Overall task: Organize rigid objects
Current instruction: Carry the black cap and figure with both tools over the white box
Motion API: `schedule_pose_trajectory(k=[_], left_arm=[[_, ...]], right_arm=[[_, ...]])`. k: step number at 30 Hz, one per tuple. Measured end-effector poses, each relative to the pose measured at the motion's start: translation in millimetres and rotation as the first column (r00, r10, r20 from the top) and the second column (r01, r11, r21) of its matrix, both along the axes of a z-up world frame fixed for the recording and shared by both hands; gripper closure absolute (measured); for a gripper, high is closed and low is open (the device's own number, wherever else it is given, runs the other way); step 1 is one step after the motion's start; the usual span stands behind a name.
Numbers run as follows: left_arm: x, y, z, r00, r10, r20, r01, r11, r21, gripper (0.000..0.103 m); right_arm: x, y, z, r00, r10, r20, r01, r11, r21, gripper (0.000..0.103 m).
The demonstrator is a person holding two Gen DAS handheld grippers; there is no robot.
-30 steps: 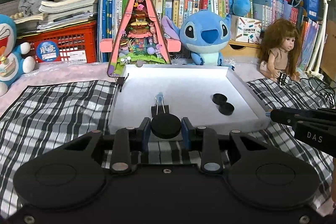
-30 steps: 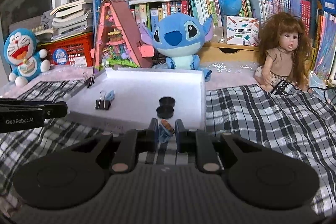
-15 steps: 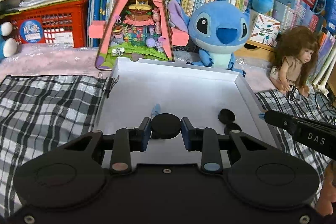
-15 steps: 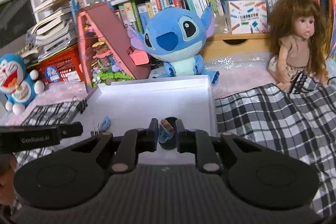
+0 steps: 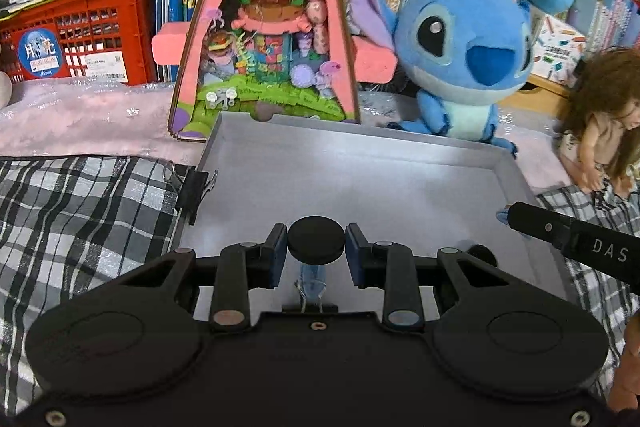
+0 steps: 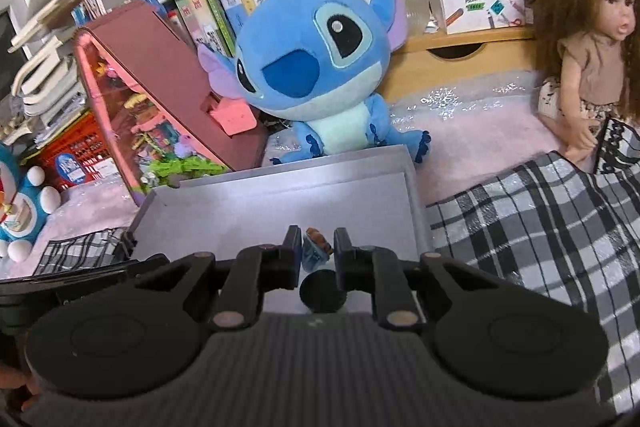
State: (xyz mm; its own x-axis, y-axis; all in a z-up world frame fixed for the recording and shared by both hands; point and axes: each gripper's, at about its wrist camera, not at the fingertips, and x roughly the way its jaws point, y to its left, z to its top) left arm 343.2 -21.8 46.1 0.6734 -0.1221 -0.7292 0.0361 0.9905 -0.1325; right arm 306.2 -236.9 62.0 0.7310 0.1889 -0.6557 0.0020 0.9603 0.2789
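Discs and clips are going into the white tray [image 5: 516,179], and both tools arrive loaded. From the left wrist, the left gripper [image 5: 316,251] is clamped on a black disc [image 5: 316,246], held above the tray floor near its front edge; a blue-handled binder clip [image 5: 311,285] lies just under it, and a black binder clip [image 5: 195,187] is pinched onto the tray's left wall. From the right wrist, the right gripper [image 6: 317,251] is closed on a small blue clip [image 6: 315,250] over the tray's right side, with another black disc [image 6: 322,291] lying just below. Dropping either piece now risks landing it on the item beneath, so it may bounce or skid out over the low wall.
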Motion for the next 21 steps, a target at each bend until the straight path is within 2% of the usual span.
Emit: schedule_pose_trajectory(k=[7, 13, 21], left_arm=[[19.8, -2.8, -12.4, 0.999, 0.007, 0.038, -0.01, 0.998, 0.058, 0.074], [31.4, -7.3, -21.3, 1.0, -0.001, 0.025, 0.0, 0.999, 0.046, 0.074], [29.5, -12.4, -29.9, 0.999, -0.019, 0.027, 0.017, 0.997, 0.075, 0.074]], right_arm=[[20.6, 7.5, -13.7, 1.0, -0.007, -0.022, 0.007, 1.0, -0.015, 0.083], [33.6, 12.7, -24.6, 0.999, -0.007, -0.035, 0.006, 0.999, -0.034, 0.083], [37.8, 19.4, -38.6, 0.999, 0.002, -0.046, -0.006, 0.997, -0.08, 0.083]])
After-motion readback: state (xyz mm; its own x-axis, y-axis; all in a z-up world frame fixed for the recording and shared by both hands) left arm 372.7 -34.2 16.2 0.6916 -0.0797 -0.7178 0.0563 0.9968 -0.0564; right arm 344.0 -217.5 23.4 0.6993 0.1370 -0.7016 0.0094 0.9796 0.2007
